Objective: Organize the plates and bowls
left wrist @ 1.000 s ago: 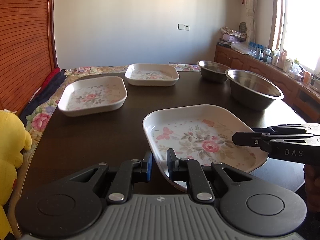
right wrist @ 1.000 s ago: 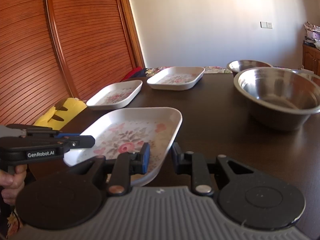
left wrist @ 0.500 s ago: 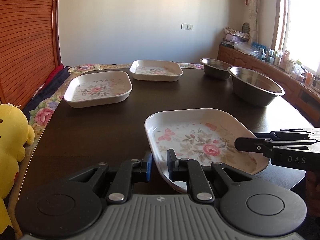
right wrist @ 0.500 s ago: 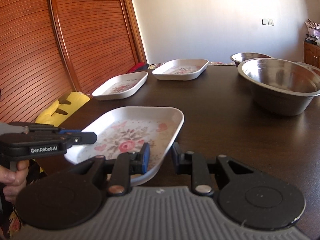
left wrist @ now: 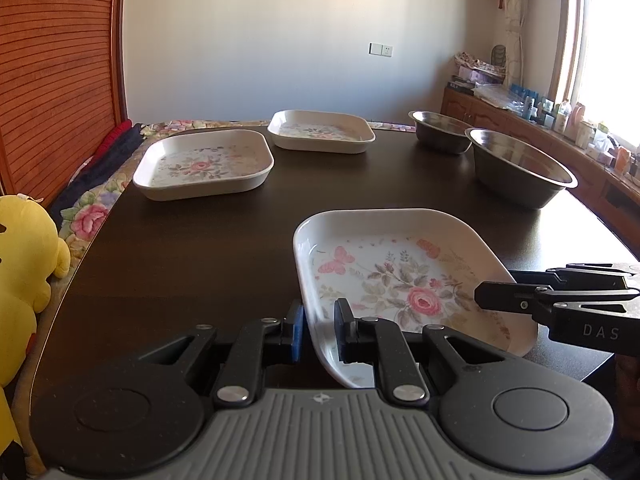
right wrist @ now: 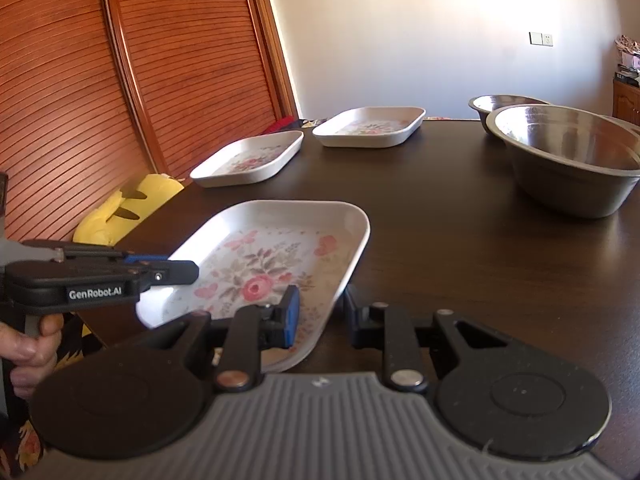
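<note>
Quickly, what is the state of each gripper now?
Left gripper: shut on the near floral plate.
Right gripper: shut on the same plate's other edge.

The left hand-held gripper (left wrist: 319, 330) is clamped on the near left rim of a plate (left wrist: 400, 280); the right hand-held gripper (right wrist: 320, 314) grips its near right rim. A hand (right wrist: 28, 350) holds the left handle.

Right tongs (right wrist: 318, 312) gripping floral plate (right wrist: 280, 264), steel bowl (right wrist: 568, 160) beyond

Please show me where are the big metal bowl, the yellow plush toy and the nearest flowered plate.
big metal bowl (left wrist: 520, 184): left wrist view, outer wall.
yellow plush toy (left wrist: 24, 240): left wrist view, body.
nearest flowered plate (right wrist: 272, 276): right wrist view, painted floor.
</note>
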Motion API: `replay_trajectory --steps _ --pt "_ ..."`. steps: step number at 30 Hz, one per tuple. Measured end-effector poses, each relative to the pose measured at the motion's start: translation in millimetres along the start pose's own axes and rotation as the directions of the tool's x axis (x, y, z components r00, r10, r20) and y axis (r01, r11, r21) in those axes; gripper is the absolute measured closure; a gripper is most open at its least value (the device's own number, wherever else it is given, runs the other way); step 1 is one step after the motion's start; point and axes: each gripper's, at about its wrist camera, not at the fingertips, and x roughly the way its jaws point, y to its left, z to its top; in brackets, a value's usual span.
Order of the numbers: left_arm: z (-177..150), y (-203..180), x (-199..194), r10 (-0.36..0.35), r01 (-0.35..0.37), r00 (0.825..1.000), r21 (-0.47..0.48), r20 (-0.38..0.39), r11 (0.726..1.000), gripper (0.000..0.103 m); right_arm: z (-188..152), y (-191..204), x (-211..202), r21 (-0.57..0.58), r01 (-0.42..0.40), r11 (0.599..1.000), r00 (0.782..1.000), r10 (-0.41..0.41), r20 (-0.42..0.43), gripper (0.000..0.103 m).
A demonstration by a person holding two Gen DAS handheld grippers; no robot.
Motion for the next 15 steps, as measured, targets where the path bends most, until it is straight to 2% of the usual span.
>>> replay_trajectory --steps 6,15 --pt "-0.6 2.3 -0.1 0.003 -0.003 1.0 -0.014 0.003 1.0 0.086 -1.9 1.9 -0.5 -0.016 0.005 1.0 1.0 -0.005 0.01 0.076" --pt "4.3 5.4 -9.0 0.019 -0.018 0.999 -0.022 0.03 1.0 0.078 4.8 -4.4 -8.7 -0.001 0.024 1.0 0.998 -0.023 0.052 0.073"
